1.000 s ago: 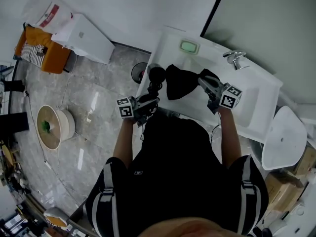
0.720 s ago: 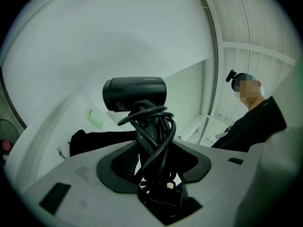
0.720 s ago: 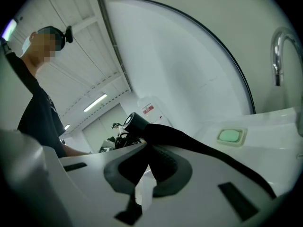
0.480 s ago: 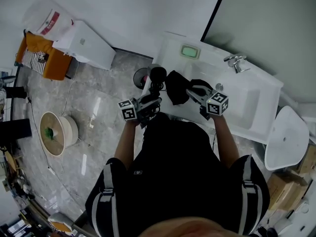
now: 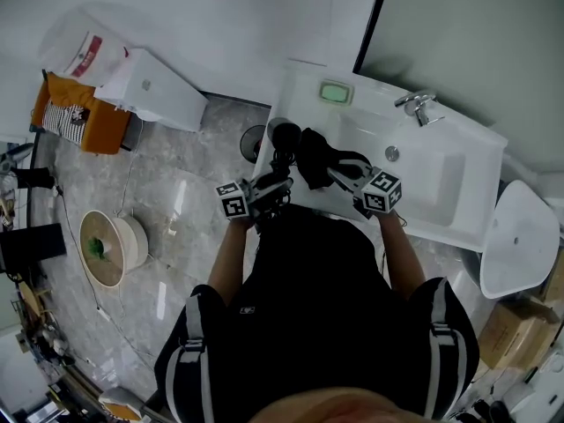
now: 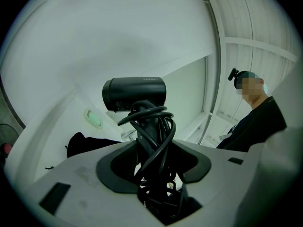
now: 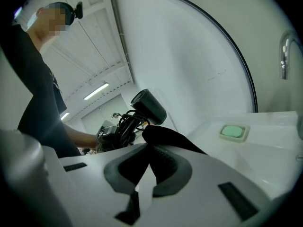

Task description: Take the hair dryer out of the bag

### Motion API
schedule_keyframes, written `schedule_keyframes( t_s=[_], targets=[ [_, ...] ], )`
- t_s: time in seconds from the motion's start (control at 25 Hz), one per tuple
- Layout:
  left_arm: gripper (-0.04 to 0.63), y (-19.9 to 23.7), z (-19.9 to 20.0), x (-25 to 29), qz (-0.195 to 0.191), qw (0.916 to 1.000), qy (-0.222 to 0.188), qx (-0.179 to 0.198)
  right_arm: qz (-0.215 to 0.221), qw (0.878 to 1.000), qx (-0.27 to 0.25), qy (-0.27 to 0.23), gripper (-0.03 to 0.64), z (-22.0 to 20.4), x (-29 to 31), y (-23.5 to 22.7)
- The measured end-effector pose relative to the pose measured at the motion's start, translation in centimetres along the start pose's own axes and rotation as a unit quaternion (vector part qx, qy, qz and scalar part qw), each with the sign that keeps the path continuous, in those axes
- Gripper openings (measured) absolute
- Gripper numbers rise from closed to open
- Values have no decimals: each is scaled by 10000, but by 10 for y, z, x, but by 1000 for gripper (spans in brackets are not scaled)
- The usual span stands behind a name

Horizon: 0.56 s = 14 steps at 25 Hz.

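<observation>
The black hair dryer [image 5: 282,134] stands upright, out of the bag, its cord wound round the handle [image 6: 150,136]. My left gripper [image 5: 274,184] is shut on that handle and cord; in the left gripper view [image 6: 154,168] the dryer's barrel [image 6: 135,93] rises above the jaws. The black bag [image 5: 313,155] hangs limp just right of the dryer, over the counter's left end. My right gripper [image 5: 334,174] is shut on a fold of it [image 7: 158,143]. In the right gripper view the dryer [image 7: 149,106] and the left gripper [image 7: 110,134] show close behind the bag.
A white counter [image 5: 300,82] holds a sink basin [image 5: 432,170], a chrome faucet [image 5: 414,104] and a green soap dish [image 5: 336,92]. A white oval lid [image 5: 515,241] stands at the right. Marble floor with a round spool [image 5: 110,247] lies to the left.
My right gripper has carried the bag leftward and down, closer to the dryer. The left gripper and the dryer have stayed where they were.
</observation>
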<state>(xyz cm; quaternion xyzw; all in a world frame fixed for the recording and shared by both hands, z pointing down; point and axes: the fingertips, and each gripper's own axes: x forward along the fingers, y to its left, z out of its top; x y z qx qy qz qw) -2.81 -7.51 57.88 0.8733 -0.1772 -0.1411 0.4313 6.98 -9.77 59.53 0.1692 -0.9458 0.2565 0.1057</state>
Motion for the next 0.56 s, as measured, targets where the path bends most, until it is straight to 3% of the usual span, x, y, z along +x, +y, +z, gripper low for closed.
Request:
schedule_keyframes(
  t_s=[0.56],
  targets=[
    [193,-2,-15,8,-34,9996,-269,-115,-9,9991,-328,254,64,-9,-8,6]
  ],
)
